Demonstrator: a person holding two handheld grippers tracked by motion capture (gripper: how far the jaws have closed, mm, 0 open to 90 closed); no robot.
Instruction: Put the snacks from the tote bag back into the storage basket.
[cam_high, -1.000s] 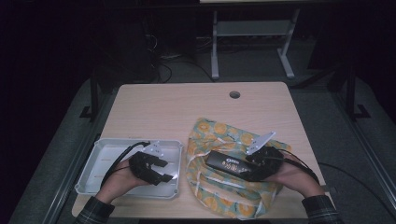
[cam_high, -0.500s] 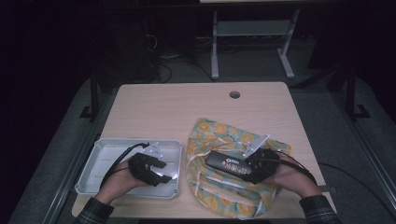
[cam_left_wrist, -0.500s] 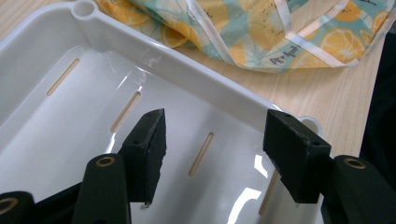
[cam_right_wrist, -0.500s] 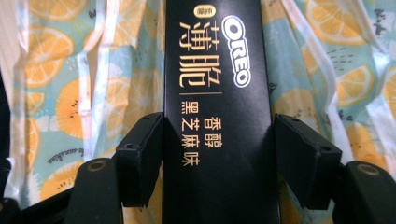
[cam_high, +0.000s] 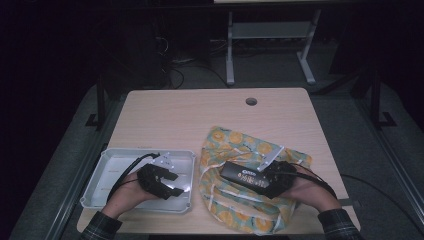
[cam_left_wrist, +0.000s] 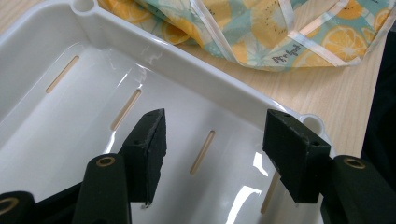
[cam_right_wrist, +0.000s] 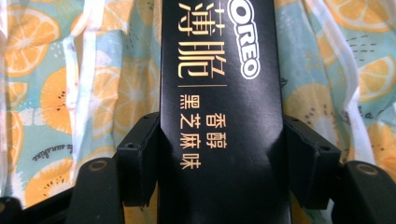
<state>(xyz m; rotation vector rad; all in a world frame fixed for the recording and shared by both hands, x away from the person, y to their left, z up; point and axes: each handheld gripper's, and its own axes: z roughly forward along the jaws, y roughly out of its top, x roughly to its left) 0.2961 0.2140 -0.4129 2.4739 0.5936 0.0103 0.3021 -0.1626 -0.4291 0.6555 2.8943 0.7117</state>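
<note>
From above, my left gripper (cam_high: 167, 183) sits in the white tray (cam_high: 100, 175), and my right gripper (cam_high: 267, 179) holds a black box (cam_high: 244, 175) over the orange-print bag (cam_high: 235, 142); the table's (cam_high: 200, 115) far half lies bare. Left gripper view: jaws spread wide above the tray floor, near its corner rim. Right gripper view: both jaws clamp the box's (cam_right_wrist: 219, 116) sides.

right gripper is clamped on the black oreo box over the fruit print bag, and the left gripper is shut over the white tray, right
Not quite: the left gripper is open, its jaws spread apart with nothing between them, as the left gripper view shows. The rest holds.
</note>
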